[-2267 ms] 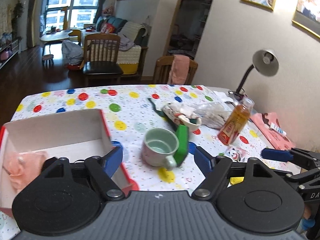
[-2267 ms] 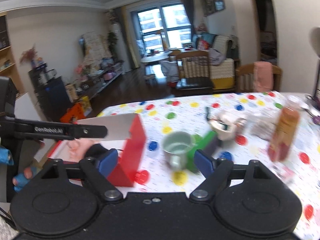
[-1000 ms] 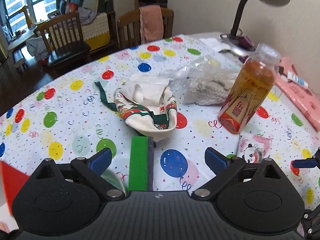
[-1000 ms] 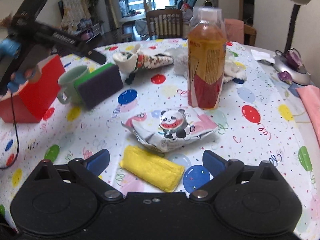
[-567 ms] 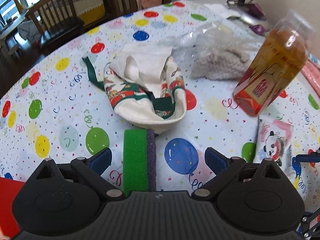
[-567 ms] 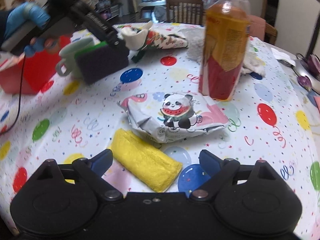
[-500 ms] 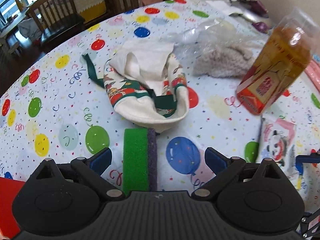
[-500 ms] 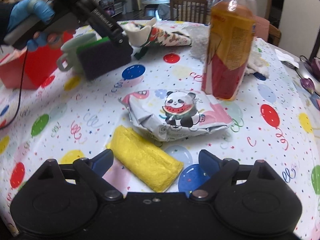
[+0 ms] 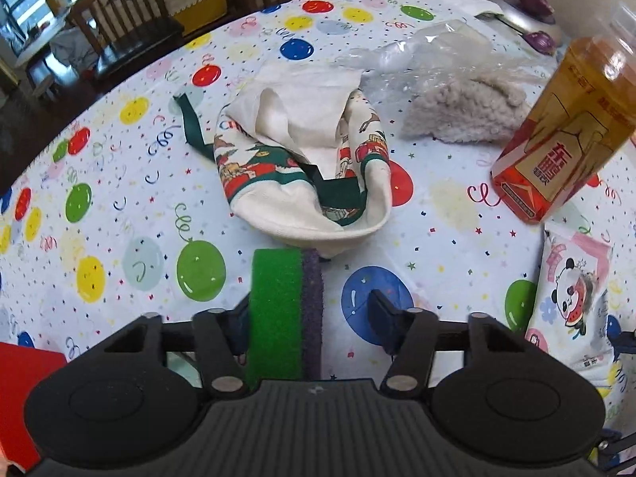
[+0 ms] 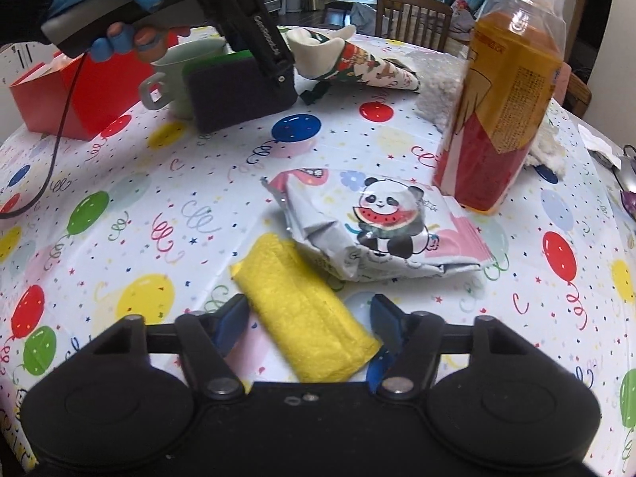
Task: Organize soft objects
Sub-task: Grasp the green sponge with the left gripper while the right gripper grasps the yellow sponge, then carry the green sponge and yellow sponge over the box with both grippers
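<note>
Tablecloth [image 9: 119, 183] printed with coloured balloons covers the whole table; wooden chairs [image 9: 119, 20] stand behind it. We read red Chinese characters on the amber drink bottle [image 9: 556, 151], and a panda with watermelon on the tissue pack [image 10: 381, 230]. The left gripper [image 9: 306, 314] is closing around the green-and-purple sponge [image 9: 284, 310]; its left pad touches, the right stands apart. The right gripper [image 10: 308, 322] is closing on the yellow cloth roll [image 10: 306, 310], which lies just beside the tissue pack, pads at its sides.
</note>
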`<state>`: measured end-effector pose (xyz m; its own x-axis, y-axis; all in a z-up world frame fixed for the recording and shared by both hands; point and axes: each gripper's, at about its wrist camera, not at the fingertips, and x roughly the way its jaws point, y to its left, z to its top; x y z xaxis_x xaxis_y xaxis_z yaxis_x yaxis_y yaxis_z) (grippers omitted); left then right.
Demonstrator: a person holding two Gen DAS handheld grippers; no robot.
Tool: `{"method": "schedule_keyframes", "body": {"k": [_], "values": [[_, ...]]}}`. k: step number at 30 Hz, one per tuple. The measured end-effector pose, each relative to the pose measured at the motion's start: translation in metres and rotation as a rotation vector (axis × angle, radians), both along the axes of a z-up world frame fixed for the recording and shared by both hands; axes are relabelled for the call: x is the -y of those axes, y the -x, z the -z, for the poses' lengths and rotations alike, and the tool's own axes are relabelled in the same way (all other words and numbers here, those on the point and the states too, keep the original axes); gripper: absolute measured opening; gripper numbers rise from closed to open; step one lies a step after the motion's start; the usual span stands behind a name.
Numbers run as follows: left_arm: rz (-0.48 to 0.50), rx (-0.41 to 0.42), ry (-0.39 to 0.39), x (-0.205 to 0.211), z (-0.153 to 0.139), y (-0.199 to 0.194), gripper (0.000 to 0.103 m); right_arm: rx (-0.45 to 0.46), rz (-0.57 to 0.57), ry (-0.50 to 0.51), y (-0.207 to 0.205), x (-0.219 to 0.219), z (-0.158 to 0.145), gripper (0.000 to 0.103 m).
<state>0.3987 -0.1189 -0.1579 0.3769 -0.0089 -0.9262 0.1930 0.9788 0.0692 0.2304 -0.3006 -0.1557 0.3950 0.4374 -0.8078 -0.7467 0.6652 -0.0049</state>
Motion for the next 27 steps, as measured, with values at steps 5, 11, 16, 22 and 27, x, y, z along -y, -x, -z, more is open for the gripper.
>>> {"method": "schedule_keyframes", "body": {"k": [5,11,16,22,27], "values": [[0.014,0.01,-0.029,0.004,-0.003,0.003,0.036,0.007,0.0,0.002,0.006,0.0,-0.004,0.051],[-0.021,0.013,-0.006,-0.003,-0.007,0.009,0.03,-0.025,0.043,-0.031,0.011,0.004,-0.009,0.043],[-0.047,0.029,0.036,-0.007,-0.016,0.022,0.029,-0.055,0.113,-0.072,0.018,0.008,-0.016,0.041],[-0.058,0.057,0.097,-0.01,-0.029,0.047,0.029,-0.127,0.215,-0.191,0.028,0.019,-0.031,0.04],[-0.085,0.078,0.161,-0.02,-0.043,0.071,0.029,-0.119,0.27,-0.263,0.038,0.019,-0.055,0.04]]}}
